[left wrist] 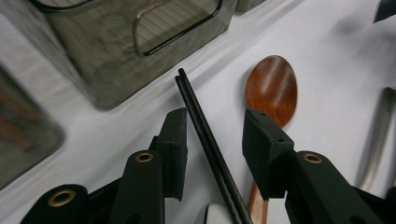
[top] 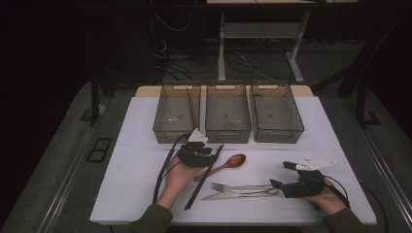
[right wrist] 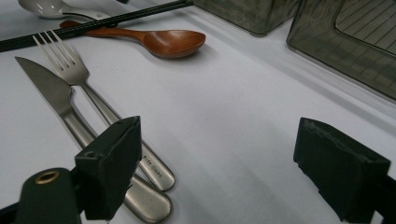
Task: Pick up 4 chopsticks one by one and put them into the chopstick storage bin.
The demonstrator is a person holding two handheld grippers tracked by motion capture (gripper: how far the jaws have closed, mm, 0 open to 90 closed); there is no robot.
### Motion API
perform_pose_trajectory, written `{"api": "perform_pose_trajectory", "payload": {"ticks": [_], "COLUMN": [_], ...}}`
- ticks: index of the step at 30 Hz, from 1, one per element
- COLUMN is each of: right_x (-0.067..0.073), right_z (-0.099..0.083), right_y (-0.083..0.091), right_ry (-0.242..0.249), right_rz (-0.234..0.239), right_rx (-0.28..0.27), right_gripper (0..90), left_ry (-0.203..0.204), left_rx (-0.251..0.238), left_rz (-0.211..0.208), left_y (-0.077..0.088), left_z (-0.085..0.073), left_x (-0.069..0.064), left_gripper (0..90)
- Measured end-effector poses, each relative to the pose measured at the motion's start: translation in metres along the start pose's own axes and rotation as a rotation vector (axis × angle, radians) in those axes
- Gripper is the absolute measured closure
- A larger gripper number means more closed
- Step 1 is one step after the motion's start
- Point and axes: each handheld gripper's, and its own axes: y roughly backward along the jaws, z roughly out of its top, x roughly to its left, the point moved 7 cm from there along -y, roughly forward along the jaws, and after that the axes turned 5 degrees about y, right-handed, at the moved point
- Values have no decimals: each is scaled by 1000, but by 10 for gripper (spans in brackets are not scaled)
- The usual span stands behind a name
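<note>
— What is the left gripper (left wrist: 212, 144) doing?
— Its jaws stand apart around the black chopsticks (left wrist: 208, 142), beside the wooden spoon (left wrist: 272, 88) on the worktop (top: 145, 145).
— And the right gripper (right wrist: 217, 168)?
— Spread wide and empty, near the fork (right wrist: 70, 77) and knife (right wrist: 51, 91).

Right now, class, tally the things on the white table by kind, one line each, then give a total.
Bins: 3
Wooden spoon: 1
White spoon: 1
Fork: 1
Knife: 1
Black chopsticks: 2
Brown stick in the left bin: 1
Total: 10
</note>
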Motion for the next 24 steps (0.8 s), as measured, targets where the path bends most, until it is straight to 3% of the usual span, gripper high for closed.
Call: {"api": "perform_pose_trajectory", "payload": {"ticks": [13, 24], "right_x": [1, 1], "right_z": [0, 1], "right_y": [-1, 0], "right_ry": [7, 9], "right_rz": [4, 3], "right_rx": [2, -3], "right_gripper": [153, 152], "left_ry": [-9, -27], "left_rx": [74, 93], "left_rz": [37, 26], "left_y": [-22, -26], "left_z": [0, -2], "left_x": [0, -3], "left_gripper": [660, 754]}}
